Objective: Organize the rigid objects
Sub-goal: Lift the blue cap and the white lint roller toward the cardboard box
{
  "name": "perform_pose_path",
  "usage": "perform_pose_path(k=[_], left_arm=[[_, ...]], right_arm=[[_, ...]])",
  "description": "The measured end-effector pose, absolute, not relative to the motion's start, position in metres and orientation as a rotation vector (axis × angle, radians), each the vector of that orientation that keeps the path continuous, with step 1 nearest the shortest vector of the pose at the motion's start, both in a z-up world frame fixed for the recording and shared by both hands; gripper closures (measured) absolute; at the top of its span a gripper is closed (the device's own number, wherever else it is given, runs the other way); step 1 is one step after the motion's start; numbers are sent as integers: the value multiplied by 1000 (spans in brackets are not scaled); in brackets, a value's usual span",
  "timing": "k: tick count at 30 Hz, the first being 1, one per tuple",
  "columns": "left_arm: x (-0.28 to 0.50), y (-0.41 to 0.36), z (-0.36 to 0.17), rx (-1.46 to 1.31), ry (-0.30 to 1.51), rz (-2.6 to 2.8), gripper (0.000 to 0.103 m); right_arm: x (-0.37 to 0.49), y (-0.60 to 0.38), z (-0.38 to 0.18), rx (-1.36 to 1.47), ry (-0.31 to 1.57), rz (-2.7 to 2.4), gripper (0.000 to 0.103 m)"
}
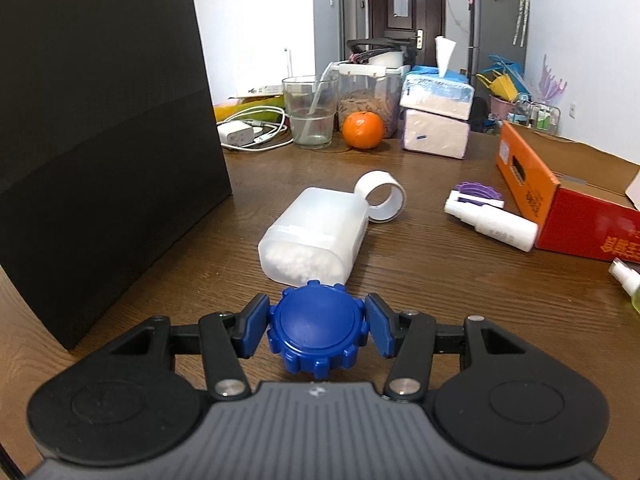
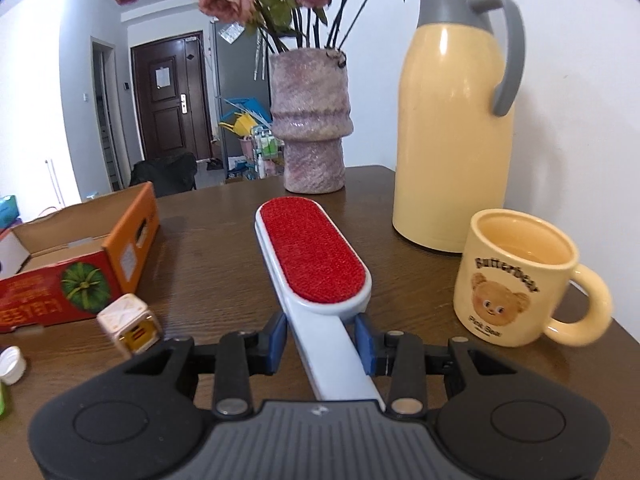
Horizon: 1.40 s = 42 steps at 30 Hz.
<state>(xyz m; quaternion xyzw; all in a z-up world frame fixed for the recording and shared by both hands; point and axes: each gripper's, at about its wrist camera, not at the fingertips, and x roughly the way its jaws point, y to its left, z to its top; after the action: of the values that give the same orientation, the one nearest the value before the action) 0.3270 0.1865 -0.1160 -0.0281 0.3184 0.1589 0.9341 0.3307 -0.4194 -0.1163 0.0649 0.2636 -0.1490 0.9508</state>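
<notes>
Blue cap (image 1: 318, 326) between left claw (image 1: 317, 330) pads

Lint brush handle (image 2: 332, 360) runs hidden under the gripper body; spray bottle (image 1: 628, 284) and red box (image 1: 592, 220) cut off at the right edge; small cube (image 2: 130, 330) blurred.

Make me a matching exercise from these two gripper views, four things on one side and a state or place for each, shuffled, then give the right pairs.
Things:
1. blue cap
2. lint brush
3. white bottle
4. bear mug

States:
A. lying on its side on the table
B. standing beside the yellow thermos
C. clamped in the left gripper
D. handle clamped in the right gripper

Pairs: 1-C, 2-D, 3-A, 4-B
</notes>
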Motion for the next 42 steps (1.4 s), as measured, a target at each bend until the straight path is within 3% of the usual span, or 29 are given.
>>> perform_pose_path(k=[21,42], left_arm=[[264,138,-87,-16,580,220,49],[237,80,-65,20,513,75,49]], right_arm=[[235,-358,-84,79,501,-149,67],[206,-287,-70,12,492,44,67]])
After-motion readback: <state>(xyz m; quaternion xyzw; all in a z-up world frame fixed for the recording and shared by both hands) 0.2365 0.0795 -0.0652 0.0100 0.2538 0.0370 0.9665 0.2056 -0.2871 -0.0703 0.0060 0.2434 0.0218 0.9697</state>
